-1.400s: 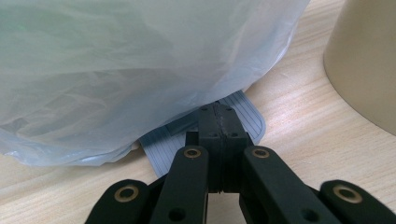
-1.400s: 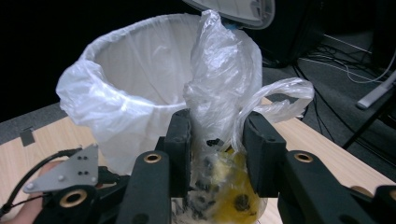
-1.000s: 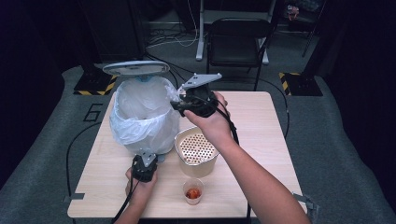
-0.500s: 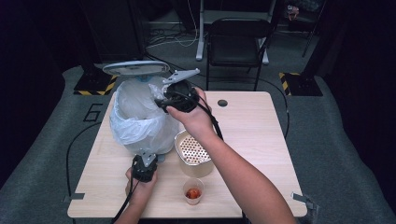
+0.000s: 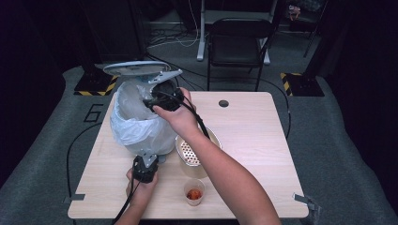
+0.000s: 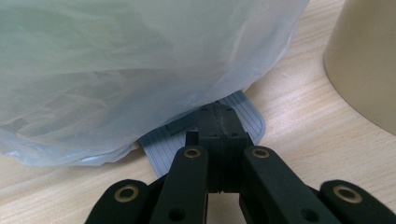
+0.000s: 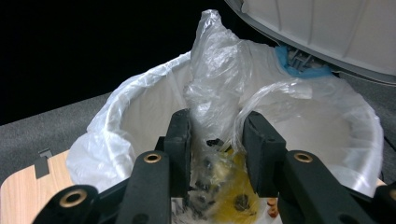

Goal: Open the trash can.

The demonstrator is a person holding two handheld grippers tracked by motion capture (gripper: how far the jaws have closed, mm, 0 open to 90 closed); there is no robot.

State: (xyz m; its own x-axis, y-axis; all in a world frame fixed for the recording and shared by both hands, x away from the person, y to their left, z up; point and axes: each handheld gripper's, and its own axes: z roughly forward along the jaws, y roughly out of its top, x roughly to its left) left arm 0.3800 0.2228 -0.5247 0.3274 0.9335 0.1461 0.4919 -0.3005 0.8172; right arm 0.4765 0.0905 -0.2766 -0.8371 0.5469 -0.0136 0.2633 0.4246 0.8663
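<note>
High view, item one: right gripper, carried leftward from above the table's middle to a position over the mouth of the bin, where a second ago it hung over the far edge of the strainer bowl. Item two: its load, a crumpled clear plastic bag holding yellow and dark scraps, seen in the right gripper view pinched between the two jaws, which stand partly closed on the bag's bunched neck with the bundle hanging below them. Item three: bin, lined with a white liner, standing at the left of the table with its lid raised at the far side; the bag now sits directly above the open liner, not yet inside it. Item four: left gripper, at the near foot of the bin, unmoved, jaws pressed fully together with their tips down on the grey ribbed pedal; by judgement this pressure is what keeps the lid up. Item five: small cup with red contents, near edge of the table, well apart from both grippers. Assessment: the carry appears complete and the disposal is near its end; what remains is to open the right jaws so the bag falls into the liner, then ease off the pedal.
</note>
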